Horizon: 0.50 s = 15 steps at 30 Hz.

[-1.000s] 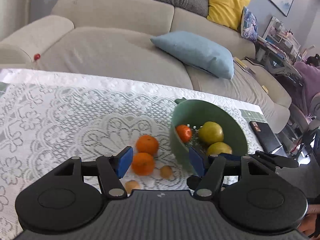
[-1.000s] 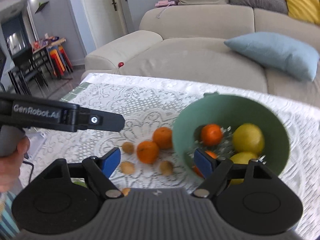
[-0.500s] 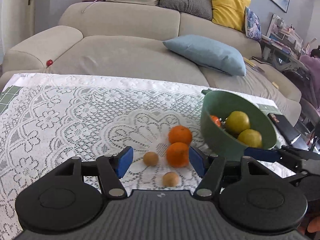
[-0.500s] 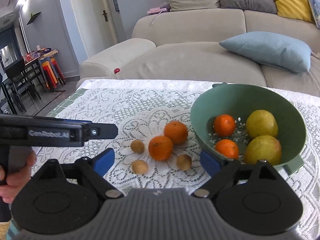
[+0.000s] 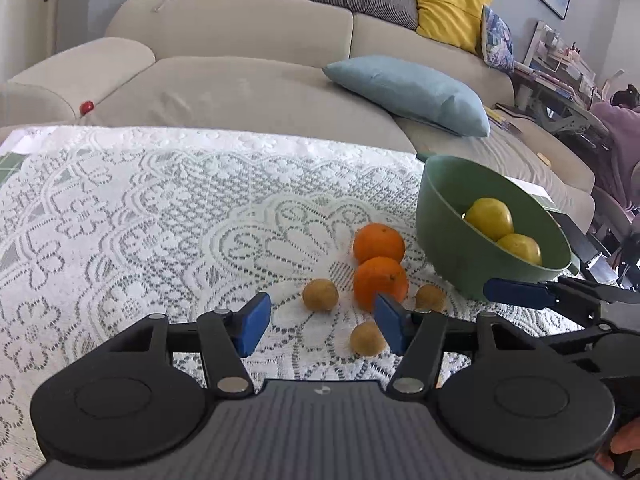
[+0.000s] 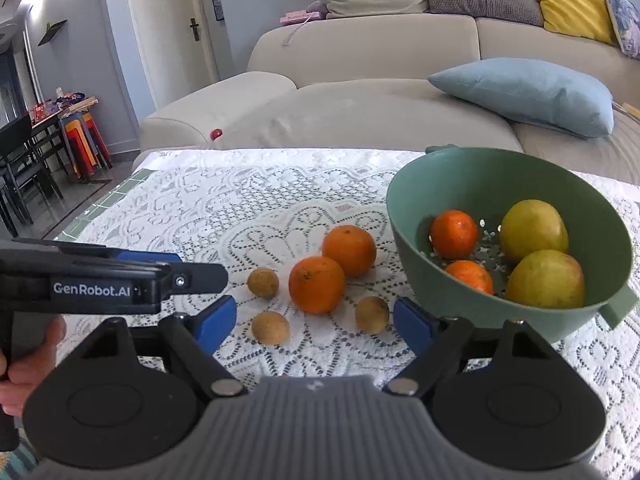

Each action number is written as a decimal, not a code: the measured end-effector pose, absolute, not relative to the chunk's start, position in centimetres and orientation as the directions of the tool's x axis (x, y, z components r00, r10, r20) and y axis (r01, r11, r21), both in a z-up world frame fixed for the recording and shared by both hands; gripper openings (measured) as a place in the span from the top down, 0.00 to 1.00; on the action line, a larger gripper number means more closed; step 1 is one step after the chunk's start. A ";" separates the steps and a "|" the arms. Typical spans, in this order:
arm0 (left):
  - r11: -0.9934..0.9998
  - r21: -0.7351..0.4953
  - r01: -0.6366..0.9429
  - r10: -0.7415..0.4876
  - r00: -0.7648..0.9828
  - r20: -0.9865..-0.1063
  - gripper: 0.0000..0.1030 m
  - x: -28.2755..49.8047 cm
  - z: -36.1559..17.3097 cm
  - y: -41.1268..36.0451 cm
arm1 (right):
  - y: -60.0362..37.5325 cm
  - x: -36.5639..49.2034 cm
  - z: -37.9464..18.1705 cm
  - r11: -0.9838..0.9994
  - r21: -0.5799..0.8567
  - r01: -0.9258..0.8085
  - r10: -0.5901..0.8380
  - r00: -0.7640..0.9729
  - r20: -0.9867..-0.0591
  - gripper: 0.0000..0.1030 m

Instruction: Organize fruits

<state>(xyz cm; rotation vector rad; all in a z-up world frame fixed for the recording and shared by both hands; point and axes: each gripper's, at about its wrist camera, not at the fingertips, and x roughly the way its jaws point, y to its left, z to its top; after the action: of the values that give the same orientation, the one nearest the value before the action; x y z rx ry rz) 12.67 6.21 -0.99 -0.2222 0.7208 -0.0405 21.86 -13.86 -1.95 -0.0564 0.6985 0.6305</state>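
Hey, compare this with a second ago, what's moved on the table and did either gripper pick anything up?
Both grippers came down closer to the loose fruit. The left gripper and right gripper are closing a little, with nothing held. The green bowl, the two oranges and three small brown fruits on the lace cloth lie as before.
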 end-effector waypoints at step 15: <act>0.963 -0.261 -0.063 -0.131 0.736 -0.664 0.55 13.7 -2.1 6.7 | -12.0 23.5 -3.7 0.768 0.056 -0.638 0.531 0.586 -0.612 0.54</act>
<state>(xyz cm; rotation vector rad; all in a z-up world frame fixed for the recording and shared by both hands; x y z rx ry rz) 13.73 6.68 -2.12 -0.2753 0.7449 -0.0378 23.49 -12.02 -3.67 -0.1771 0.6525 0.6858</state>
